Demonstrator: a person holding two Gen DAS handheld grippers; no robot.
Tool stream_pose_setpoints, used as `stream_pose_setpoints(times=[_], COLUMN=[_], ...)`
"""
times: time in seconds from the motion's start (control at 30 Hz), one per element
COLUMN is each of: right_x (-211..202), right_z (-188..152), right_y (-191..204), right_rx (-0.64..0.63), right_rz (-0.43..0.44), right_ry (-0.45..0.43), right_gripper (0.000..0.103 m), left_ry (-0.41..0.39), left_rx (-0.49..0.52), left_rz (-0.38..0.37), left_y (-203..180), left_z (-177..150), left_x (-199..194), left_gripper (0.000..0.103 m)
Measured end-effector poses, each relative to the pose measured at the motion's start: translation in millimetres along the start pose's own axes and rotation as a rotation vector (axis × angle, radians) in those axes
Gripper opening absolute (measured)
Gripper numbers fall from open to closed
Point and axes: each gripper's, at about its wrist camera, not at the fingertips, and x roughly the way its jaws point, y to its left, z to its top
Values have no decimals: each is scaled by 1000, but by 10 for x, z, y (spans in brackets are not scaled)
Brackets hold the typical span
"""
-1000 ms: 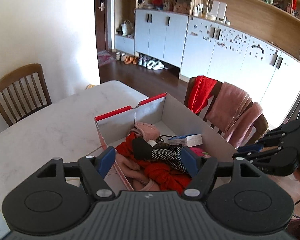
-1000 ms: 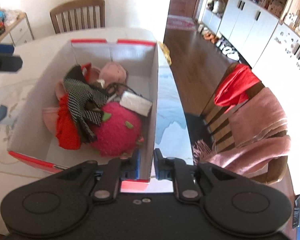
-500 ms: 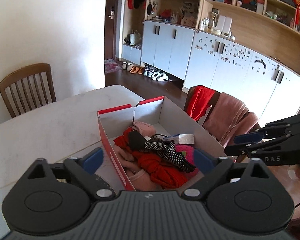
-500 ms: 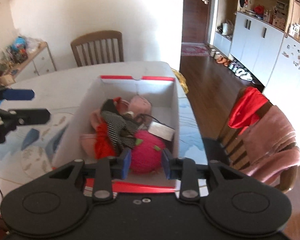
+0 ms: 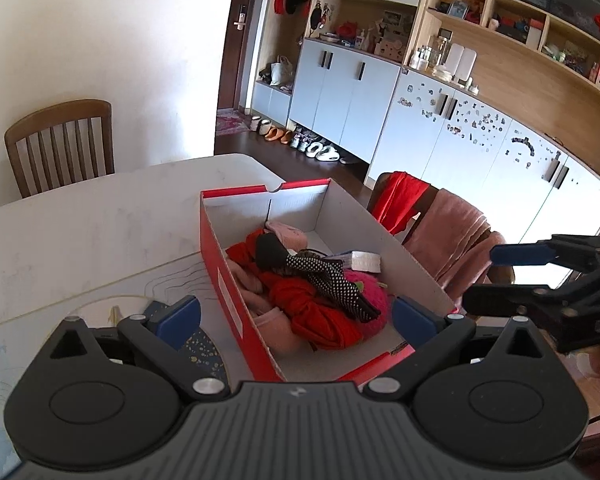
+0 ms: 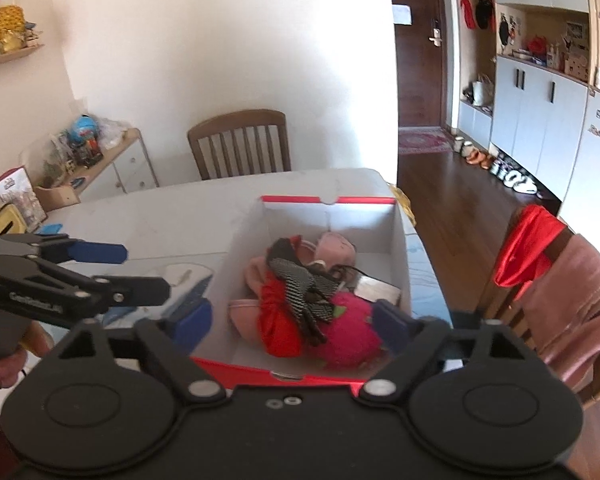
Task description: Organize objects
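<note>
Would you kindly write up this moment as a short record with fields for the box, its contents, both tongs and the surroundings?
box: red shoebox, lid off, on the table
contents: red cloth, pink plush, dotted black cloth, white packet, pale pink items
left tongs: just opened wide, holding nothing
right tongs: just opened wide, holding nothing
surroundings: chair draped with pink towel and red garment

Bright daylight, glare on wall (image 5: pixel 100 40); fisheye-bent edges; right view soft.
</note>
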Motion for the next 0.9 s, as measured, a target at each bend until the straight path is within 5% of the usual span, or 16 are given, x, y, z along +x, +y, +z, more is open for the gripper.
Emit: stream_pose_setpoints(times=[0.13,0.9], right_x=[-62,-88], right_z=[-22,-191], right_y=[67,41], right_rx=[-6,95], right_rz=[11,-19], right_ry=[-22,-15], right_gripper=[103,103], left_ry=[-4,21], left_rx=[14,45], left_rz=[7,21], left_y=[-36,-122], left_z=[-45,-127], left_x=[-32,-12], left_gripper=[103,103])
